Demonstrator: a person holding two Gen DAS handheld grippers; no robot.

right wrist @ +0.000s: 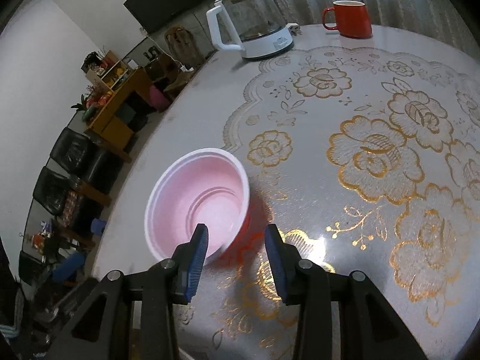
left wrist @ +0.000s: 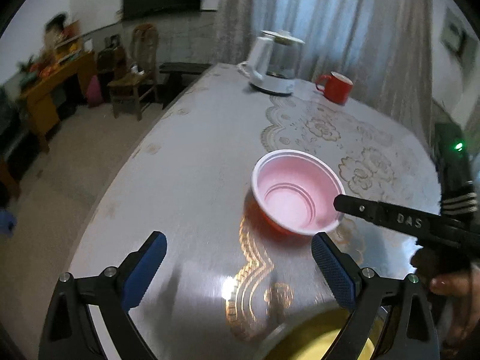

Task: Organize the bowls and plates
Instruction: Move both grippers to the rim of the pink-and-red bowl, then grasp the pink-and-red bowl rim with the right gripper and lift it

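Observation:
A red bowl with a pale pink inside (left wrist: 295, 193) stands upright on the table; it also shows in the right wrist view (right wrist: 199, 202). My right gripper (right wrist: 237, 240) is open, its jaws astride the bowl's near rim, one finger over the inside and one outside. In the left wrist view the right gripper's black finger (left wrist: 354, 207) reaches over the bowl's right rim. My left gripper (left wrist: 238, 258) is wide open and empty, just short of the bowl. A yellow dish (left wrist: 315, 342) lies under it at the bottom edge, partly hidden.
A white and glass kettle (right wrist: 252, 24) and a red mug (right wrist: 349, 18) stand at the table's far side. The table (right wrist: 375, 150) has a gold flower cloth. Its left edge runs near the bowl, with chairs and a wooden shelf beyond.

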